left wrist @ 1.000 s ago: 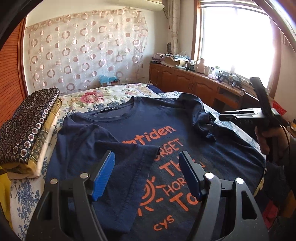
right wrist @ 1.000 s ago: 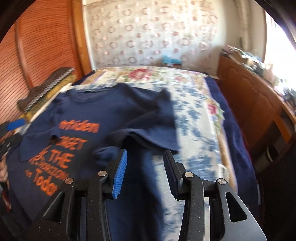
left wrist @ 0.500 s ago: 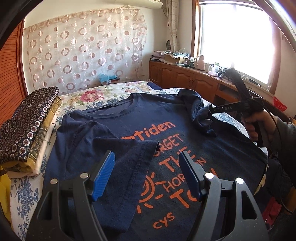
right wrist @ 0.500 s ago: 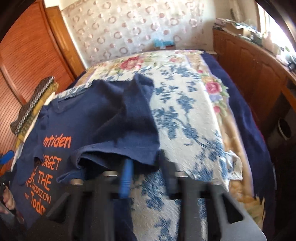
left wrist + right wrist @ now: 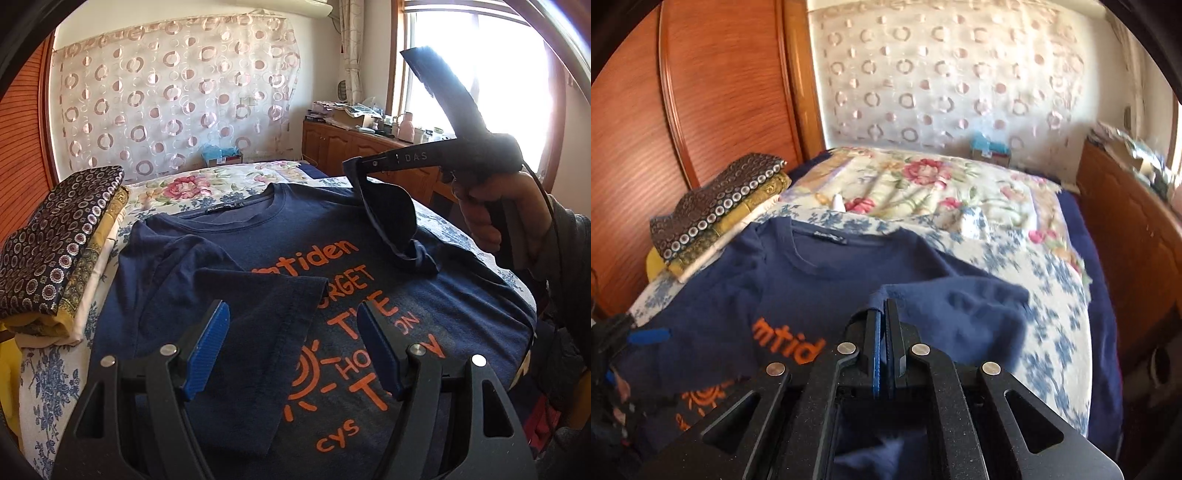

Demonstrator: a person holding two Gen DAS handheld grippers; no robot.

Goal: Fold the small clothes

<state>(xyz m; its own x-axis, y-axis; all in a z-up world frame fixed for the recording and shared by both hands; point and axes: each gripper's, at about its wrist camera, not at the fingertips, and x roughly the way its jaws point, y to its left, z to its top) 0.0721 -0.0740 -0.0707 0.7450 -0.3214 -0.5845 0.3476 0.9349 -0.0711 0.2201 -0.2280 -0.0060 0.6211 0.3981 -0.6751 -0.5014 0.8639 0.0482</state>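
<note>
A navy T-shirt with orange lettering lies face up on the bed; its left sleeve is folded in over the chest. My left gripper hovers open above that folded sleeve, nothing between its blue pads. My right gripper is shut on the edge of the shirt's right sleeve and holds it lifted above the chest. In the left wrist view that right gripper is gripped by a hand, with the sleeve hanging from its tips.
A stack of folded patterned cloths sits at the bed's left edge by the wooden wardrobe. The floral bedspread stretches beyond the collar. A wooden cabinet with clutter runs under the window on the right.
My right gripper shut on the right sleeve, then lifted it and carried it inward over the shirt's chest. The left gripper stayed still and open.
</note>
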